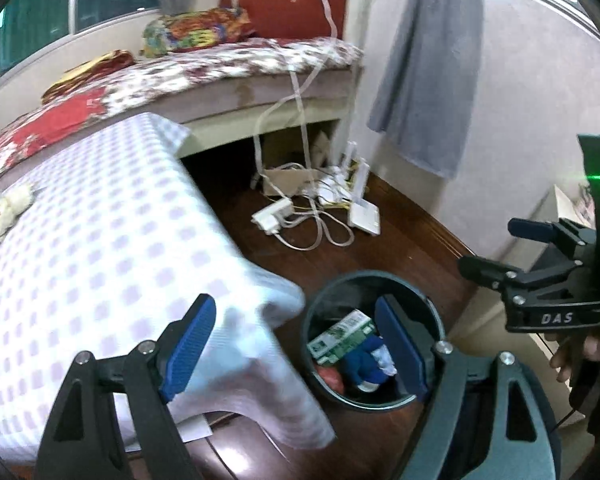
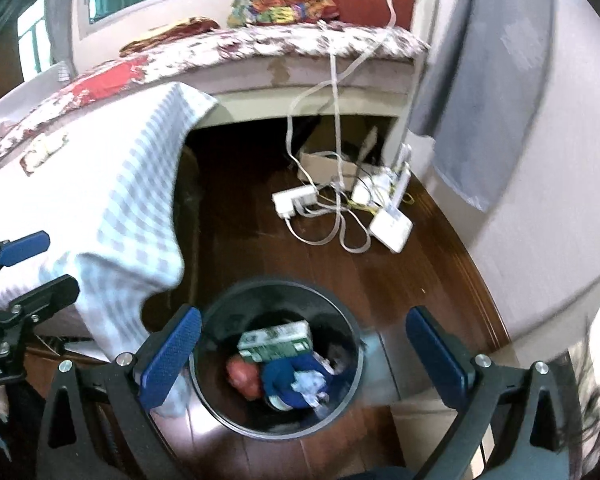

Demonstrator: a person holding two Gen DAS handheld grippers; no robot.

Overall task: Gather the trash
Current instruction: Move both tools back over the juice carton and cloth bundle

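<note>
Both grippers hang over the round black bin (image 2: 278, 356) on the dark wood floor (image 2: 400, 280). The left gripper (image 1: 300, 350) is open and holds nothing. The right gripper (image 2: 304, 356) is open too, and nothing is between its blue pads (image 2: 172, 356).

The bin sits just beside the corner of the desk, where the checked cloth (image 1: 100, 240) hangs down. Inside the bin there is a green and white box (image 2: 278, 340), something blue (image 2: 284, 384), a bit of white crumpled paper (image 2: 310, 386) and something red (image 2: 244, 376). So that trash looks like it is already in.

One more crumpled scrap (image 1: 8, 208) lies on the desk at its far end, well away from the bin. It looks like the next thing to get.

To do this well, I think a gripper should go across the desk with its fingers wide, come down over the scrap, and close only on the scrap, not on the cloth. A tug on the cloth could pull it off the desk. The white cords (image 2: 332, 216) on the floor are not trash, so leave them be.
</note>
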